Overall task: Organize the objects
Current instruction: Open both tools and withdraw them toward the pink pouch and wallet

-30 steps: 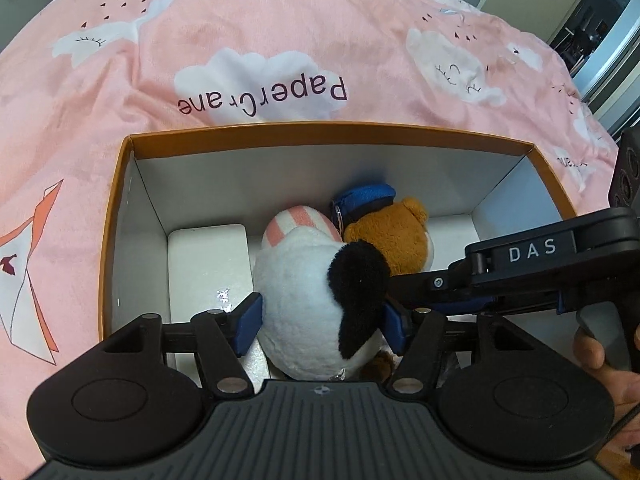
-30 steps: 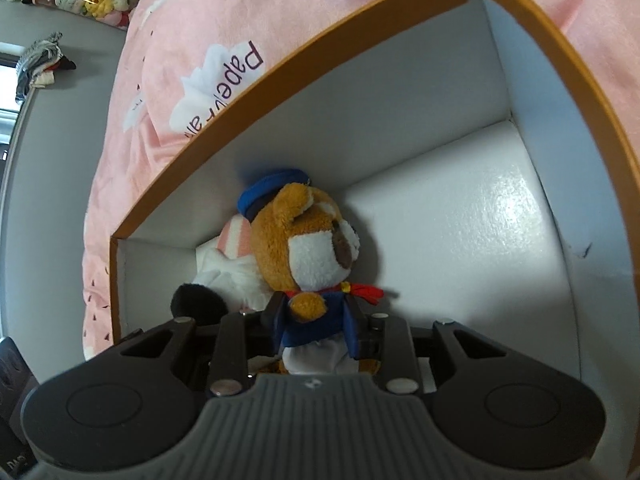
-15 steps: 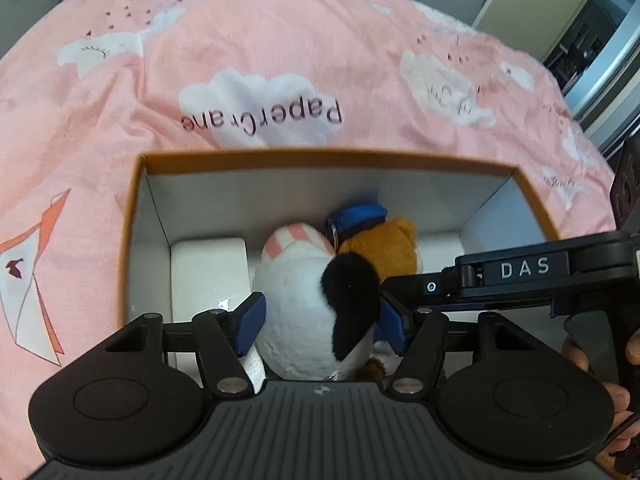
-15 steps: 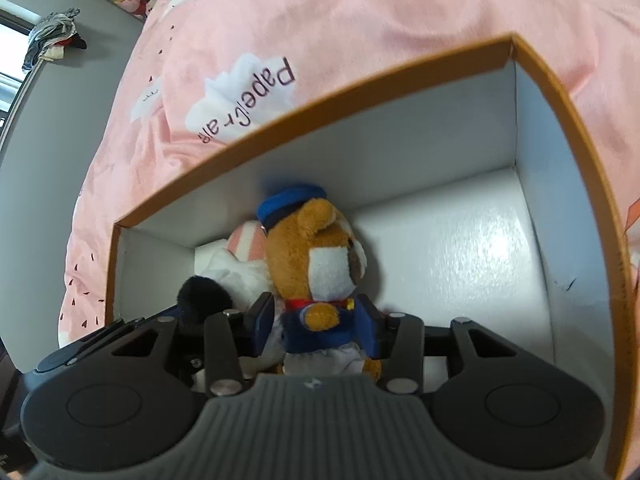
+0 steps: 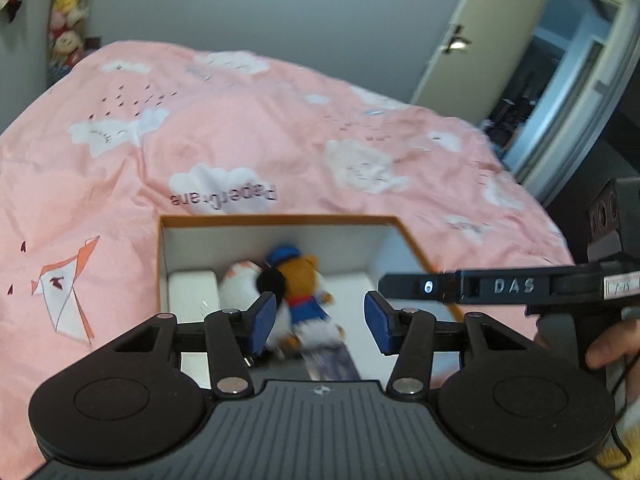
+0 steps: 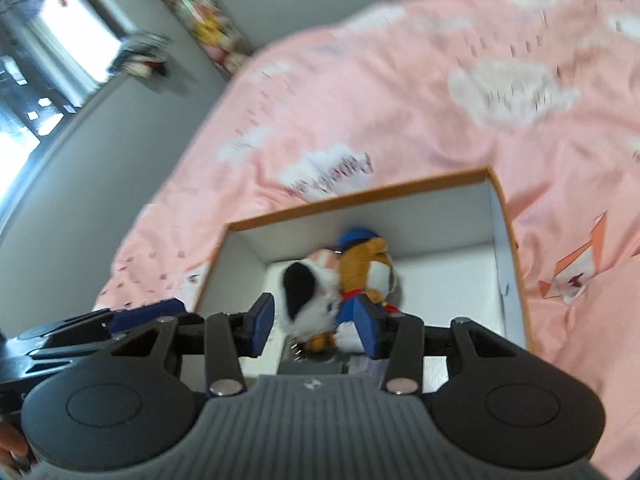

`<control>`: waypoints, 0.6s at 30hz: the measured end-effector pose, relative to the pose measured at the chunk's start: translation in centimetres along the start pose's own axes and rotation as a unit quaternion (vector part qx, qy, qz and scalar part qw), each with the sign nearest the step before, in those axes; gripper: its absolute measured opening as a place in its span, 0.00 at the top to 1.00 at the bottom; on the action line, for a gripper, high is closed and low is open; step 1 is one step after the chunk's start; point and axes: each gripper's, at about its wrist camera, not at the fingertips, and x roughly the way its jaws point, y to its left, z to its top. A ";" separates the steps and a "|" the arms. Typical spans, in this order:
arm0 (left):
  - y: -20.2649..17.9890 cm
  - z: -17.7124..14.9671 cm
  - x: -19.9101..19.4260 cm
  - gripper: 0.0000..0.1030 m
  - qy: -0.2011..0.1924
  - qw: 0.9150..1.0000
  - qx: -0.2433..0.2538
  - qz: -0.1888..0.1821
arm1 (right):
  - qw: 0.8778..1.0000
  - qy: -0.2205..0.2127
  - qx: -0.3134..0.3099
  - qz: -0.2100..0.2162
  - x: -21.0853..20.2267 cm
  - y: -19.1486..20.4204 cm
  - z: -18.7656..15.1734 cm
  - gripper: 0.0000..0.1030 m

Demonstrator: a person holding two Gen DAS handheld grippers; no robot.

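Note:
An open box with an orange rim (image 5: 280, 219) (image 6: 360, 196) sits on a pink duvet. Inside it a white plush toy with a black ear (image 5: 236, 288) (image 6: 324, 308) leans against a brown bear in a blue cap and jacket (image 5: 304, 280) (image 6: 372, 264). My left gripper (image 5: 320, 326) hovers above the box's near side. Its jaws are closing with nothing pressed between the blue pads; the toys lie lower down. My right gripper (image 6: 314, 326) is open above the toys and holds neither. Its black body (image 5: 496, 286) crosses the left wrist view on the right.
The pink duvet (image 5: 240, 120) with cloud prints spreads all around the box. A white block (image 5: 192, 292) lies in the box's left end. Plush toys hang on the grey wall (image 5: 64, 32) (image 6: 208, 20). A door (image 5: 480, 40) stands ajar at the right. A hand (image 5: 608, 352) grips the right tool.
Both grippers have lifted up and back from the box, so more of the room shows. The right jaws have come off the bear. The left jaws have narrowed. Both toys stay in the box.

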 end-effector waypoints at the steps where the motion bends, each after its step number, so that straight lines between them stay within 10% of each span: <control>1: -0.4 -0.9 -0.9 0.44 -0.001 1.000 0.005 -0.004 | 1.000 -0.014 -0.011 0.002 -1.3 0.5 -0.8 0.55; 7: -1.3 -6.4 -2.5 0.44 0.040 0.999 -0.018 -0.008 | 0.997 -0.050 -0.059 -0.019 -6.3 2.4 -7.3 0.55; 18: -1.1 -12.9 -2.8 0.44 0.114 0.993 0.016 0.000 | 0.993 0.038 -0.068 -0.084 -4.1 0.3 -16.2 0.58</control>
